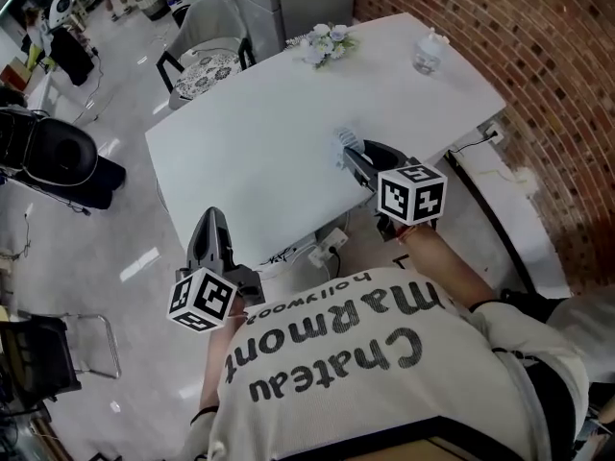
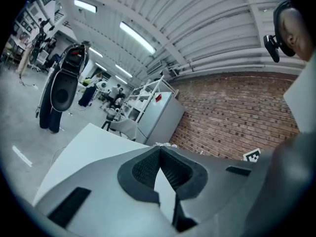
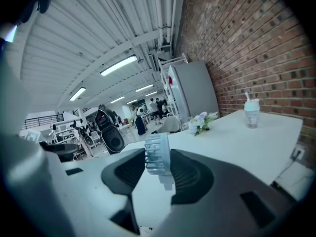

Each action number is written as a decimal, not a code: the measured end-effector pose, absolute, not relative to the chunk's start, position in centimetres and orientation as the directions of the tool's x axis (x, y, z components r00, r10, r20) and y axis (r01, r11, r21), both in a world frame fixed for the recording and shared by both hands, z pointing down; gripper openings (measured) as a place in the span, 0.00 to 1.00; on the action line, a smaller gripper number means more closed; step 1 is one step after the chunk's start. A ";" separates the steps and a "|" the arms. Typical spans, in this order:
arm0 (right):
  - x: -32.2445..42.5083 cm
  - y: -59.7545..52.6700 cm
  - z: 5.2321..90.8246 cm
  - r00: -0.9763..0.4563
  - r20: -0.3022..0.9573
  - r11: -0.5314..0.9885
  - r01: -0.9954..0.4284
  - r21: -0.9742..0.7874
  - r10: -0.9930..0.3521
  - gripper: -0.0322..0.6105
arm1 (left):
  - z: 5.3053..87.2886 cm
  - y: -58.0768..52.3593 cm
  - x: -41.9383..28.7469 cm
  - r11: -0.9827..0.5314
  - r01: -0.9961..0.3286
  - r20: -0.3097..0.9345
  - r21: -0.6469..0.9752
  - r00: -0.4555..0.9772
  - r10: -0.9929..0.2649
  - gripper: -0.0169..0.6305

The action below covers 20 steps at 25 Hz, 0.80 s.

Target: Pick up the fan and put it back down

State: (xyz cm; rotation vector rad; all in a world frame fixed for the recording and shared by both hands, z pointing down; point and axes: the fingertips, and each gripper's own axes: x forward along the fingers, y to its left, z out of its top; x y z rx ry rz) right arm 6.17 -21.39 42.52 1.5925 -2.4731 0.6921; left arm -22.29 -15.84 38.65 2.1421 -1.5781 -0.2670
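A small pale-blue fan (image 3: 157, 154) with a slatted round head stands upright between the pads of my right gripper (image 3: 158, 167), which is shut on it. In the head view the fan (image 1: 346, 142) hangs just above the near right part of the white table (image 1: 259, 123), at the tip of the right gripper (image 1: 352, 156). My left gripper (image 1: 209, 221) is off the table's near left corner, over the floor. Its tips touch, so the left gripper (image 2: 159, 149) is shut with nothing in it.
A bunch of white flowers (image 1: 327, 44) and a lidded cup (image 1: 429, 54) sit at the table's far edge. A chair (image 1: 207, 65) stands beyond the far left corner. A brick wall (image 1: 538, 75) runs along the right. A power strip (image 1: 327, 248) lies under the near edge.
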 end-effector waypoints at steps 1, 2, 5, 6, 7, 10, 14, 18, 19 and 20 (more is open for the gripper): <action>6.5 -21.3 42.0 -0.432 0.325 0.336 -0.889 -0.312 -0.842 0.31 | 38.8 -16.0 -21.9 -0.246 -0.846 0.115 0.474 0.336 -0.935 0.03; 6.9 -21.2 41.5 -0.423 0.311 0.329 -0.891 -0.313 -0.851 0.30 | 39.0 -16.2 -21.5 -0.258 -0.841 0.117 0.475 0.351 -0.929 0.03; 7.9 -21.0 40.0 -0.393 0.278 0.305 -0.900 -0.311 -0.876 0.30 | 39.4 -17.0 -20.5 -0.289 -0.830 0.129 0.477 0.391 -0.911 0.03; 8.3 -20.8 39.6 -0.383 0.272 0.296 -0.903 -0.311 -0.883 0.31 | 39.5 -17.2 -20.3 -0.298 -0.826 0.132 0.479 0.403 -0.906 0.03; 8.6 -20.6 39.2 -0.372 0.267 0.285 -0.906 -0.312 -0.889 0.30 | 39.5 -17.6 -20.0 -0.307 -0.821 0.132 0.481 0.414 -0.901 0.03; 9.4 -20.1 38.0 -0.340 0.255 0.255 -0.915 -0.314 -0.905 0.31 | 39.0 -18.7 -18.9 -0.347 -0.802 0.129 0.486 0.459 -0.879 0.03; 9.5 -19.4 36.5 -0.296 0.249 0.221 -0.932 -0.288 -0.922 0.30 | 38.3 -20.3 -17.9 -0.402 -0.777 0.134 0.485 0.520 -0.843 0.03; 9.6 -18.9 35.8 -0.237 0.247 0.164 -0.945 -0.283 -0.939 0.30 | 37.6 -21.0 -17.1 -0.459 -0.748 0.146 0.479 0.583 -0.799 0.03; 9.5 -18.8 35.7 -0.224 0.249 0.150 -0.947 -0.285 -0.942 0.30 | 37.5 -21.1 -17.1 -0.470 -0.743 0.149 0.477 0.595 -0.790 0.03; 9.4 -18.7 35.7 -0.213 0.253 0.138 -0.948 -0.285 -0.944 0.30 | 37.5 -21.2 -17.2 -0.477 -0.739 0.152 0.477 0.604 -0.783 0.03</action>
